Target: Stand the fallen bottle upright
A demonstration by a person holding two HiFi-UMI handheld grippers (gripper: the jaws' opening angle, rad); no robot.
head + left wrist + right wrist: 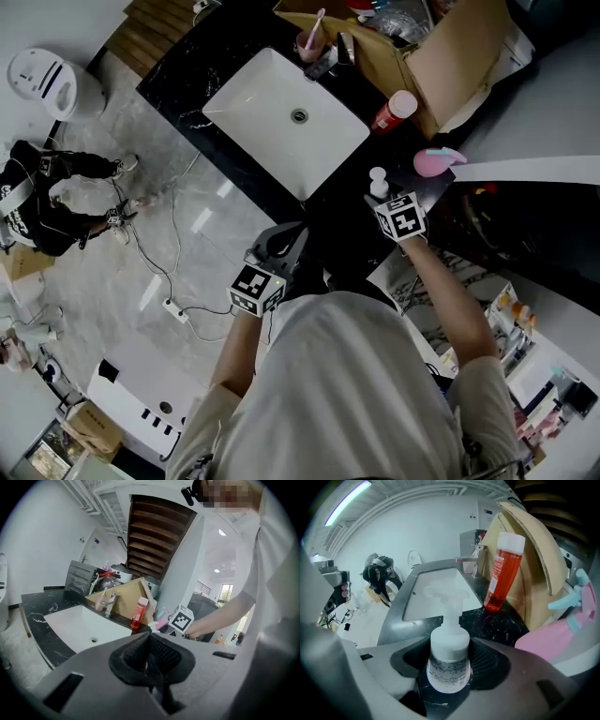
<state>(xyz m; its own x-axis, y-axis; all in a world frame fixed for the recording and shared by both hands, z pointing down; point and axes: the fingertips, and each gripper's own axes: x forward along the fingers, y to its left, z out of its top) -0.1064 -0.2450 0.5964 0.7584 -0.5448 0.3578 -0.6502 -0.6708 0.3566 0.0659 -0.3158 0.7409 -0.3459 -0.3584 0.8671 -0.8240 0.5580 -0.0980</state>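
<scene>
If the hold slackens: the white pump bottle (449, 648), upright between the pads of the right hand-held gripper (447, 670), could slip and topple onto the black tabletop (499, 623).
Grip: jaws wide, pads seemingly pressed on the bottle's sides.
Left hand-held gripper (150, 657): jaws together, empty.
Neighbours at risk: pink spray bottle (555, 634) just right, red bottle (502, 571) beyond.
Bottle's place: centred between the jaws, pump head toward the sink (436, 592).

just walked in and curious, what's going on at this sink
A person at a black counter holds two hand-held grippers. The right hand-held gripper is closed on a white pump bottle, which is upright near the sink. The left hand-held gripper is shut and empty, held back from the counter.
</scene>
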